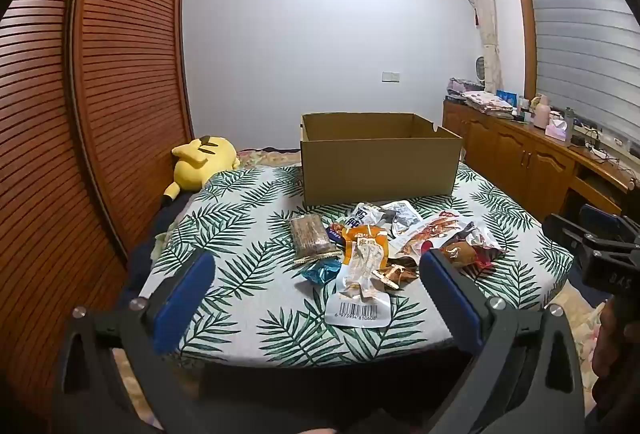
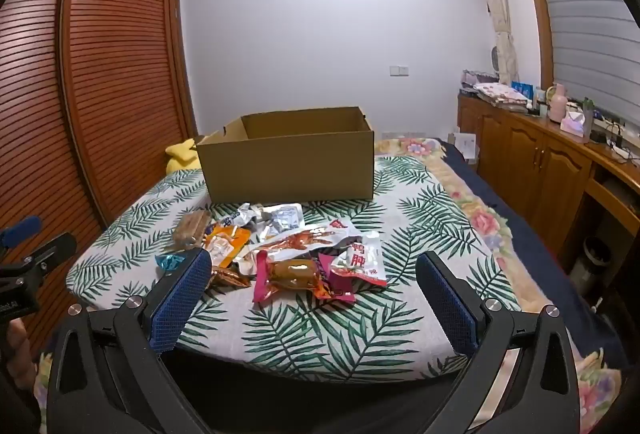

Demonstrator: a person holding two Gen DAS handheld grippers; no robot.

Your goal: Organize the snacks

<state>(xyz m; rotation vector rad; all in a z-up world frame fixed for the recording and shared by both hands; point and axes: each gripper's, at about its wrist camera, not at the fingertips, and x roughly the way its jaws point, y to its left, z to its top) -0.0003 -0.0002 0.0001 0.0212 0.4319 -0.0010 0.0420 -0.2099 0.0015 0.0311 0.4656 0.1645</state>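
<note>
While both grippers wait wide open, the snacks sit in a pile on the bed.

Biggest is the bed with its leaf cover, filling the middle of each view. Next, the brown box stands open at frame center, just behind the snack pile. Low in the frames, the left gripper and right gripper hold nothing.

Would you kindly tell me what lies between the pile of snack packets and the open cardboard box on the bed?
Only a narrow strip of leaf-print bedcover; snack packets end just short of the cardboard box, per both views.
</note>
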